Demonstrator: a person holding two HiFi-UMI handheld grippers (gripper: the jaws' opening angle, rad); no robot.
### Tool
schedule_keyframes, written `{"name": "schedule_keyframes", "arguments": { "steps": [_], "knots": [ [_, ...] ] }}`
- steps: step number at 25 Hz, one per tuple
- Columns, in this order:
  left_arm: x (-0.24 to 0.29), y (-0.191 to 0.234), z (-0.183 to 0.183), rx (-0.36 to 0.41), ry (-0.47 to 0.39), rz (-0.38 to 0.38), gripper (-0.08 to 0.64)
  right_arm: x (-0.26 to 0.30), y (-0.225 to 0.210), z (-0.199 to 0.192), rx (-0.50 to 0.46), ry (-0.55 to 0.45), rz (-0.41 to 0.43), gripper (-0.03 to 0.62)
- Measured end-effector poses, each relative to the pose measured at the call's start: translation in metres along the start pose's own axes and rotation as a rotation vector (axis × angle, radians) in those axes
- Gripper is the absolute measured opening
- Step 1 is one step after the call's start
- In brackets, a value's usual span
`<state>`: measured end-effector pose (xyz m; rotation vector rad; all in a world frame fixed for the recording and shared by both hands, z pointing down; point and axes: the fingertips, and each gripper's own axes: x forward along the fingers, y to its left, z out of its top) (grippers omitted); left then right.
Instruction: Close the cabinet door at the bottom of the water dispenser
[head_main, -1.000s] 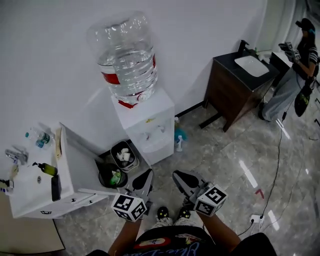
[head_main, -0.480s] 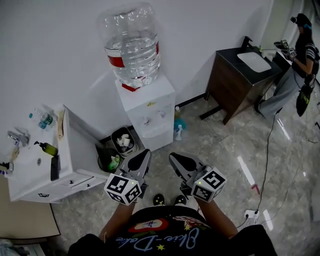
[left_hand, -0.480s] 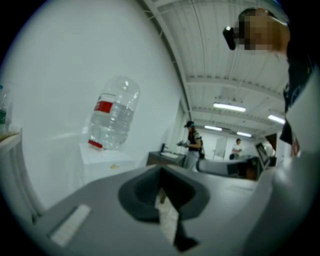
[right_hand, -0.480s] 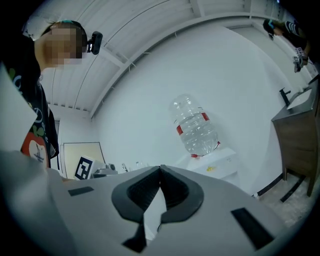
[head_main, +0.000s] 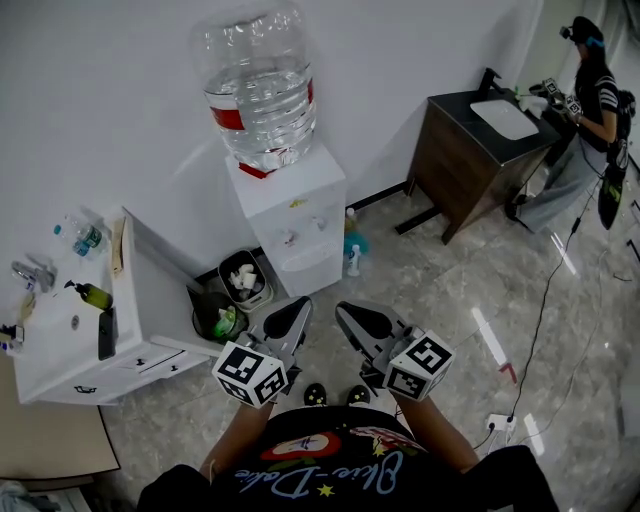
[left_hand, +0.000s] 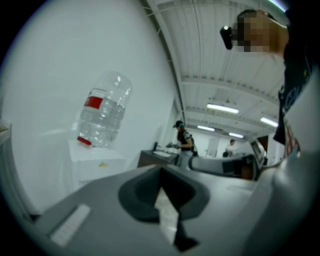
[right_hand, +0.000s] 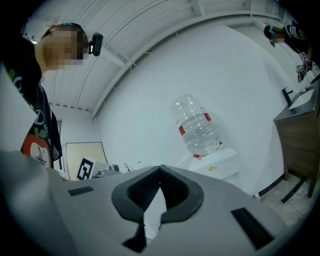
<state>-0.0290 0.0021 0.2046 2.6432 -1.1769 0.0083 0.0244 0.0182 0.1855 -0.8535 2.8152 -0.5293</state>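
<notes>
At the foot of the water dispenser (head_main: 292, 205), the cabinet door (head_main: 318, 278) looks flush; I judge it shut. My left hand-held gripper (head_main: 297, 310) and right hand-held gripper (head_main: 347, 314), both clenched and empty, have drawn back from it.
</notes>
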Motion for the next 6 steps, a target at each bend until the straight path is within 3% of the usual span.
{"name": "schedule_keyframes", "arguments": {
  "steps": [6],
  "knots": [
    [0.0047,-0.0043,-0.0031,-0.042,-0.012,-0.009,-0.002,-0.0086,-0.0022,0.0043,-0.005,0.007,-0.011,0.015]
  ]
}}
